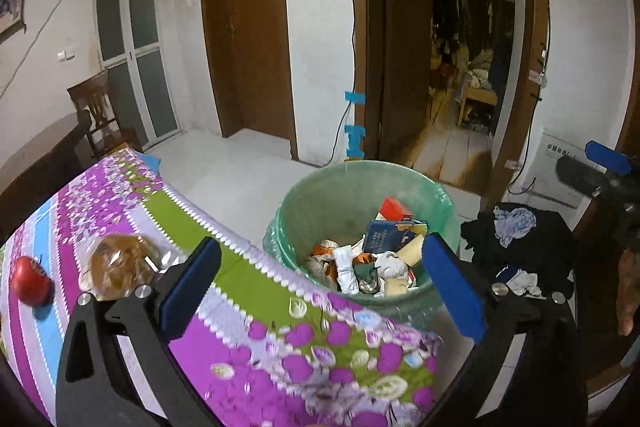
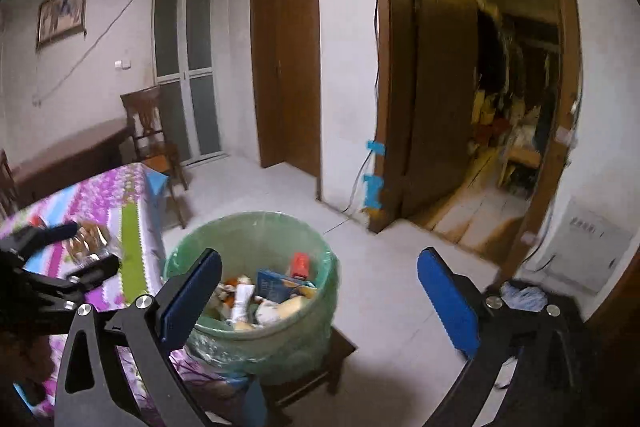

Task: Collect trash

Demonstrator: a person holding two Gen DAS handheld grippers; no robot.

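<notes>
Far left on the table: a glossy round red apple (image 1: 31, 286), smooth-skinned, resting on a floral tablecloth of purple, green and blue stripes (image 1: 120, 203) with a white scalloped trim. Just right of the apple, a brown bun sealed in crinkly clear plastic wrap (image 1: 120, 265).

Over the cloth's corner, the left gripper (image 1: 320, 291): black angular arms, flat blue ribbed pads, spread wide with nothing between them.

Beside the table's edge, a round bin lined with a translucent green plastic bag (image 1: 320, 195), the film wrinkled and folded over the rim. Inside, the collected trash: a dark blue cardboard box (image 1: 386, 237), a small red carton (image 1: 394, 207), crumpled white paper and wrappers (image 1: 348, 267), pale yellow pieces near the right wall. In the right wrist view, the bin (image 2: 256, 227) on a low dark wooden stool (image 2: 340, 347).

Framing the bin there, the right gripper (image 2: 320, 301), likewise released, blue pads far apart and empty.

Right of the bin, a heap of black cloth with a pale blue rag on top (image 1: 514, 223).
</notes>
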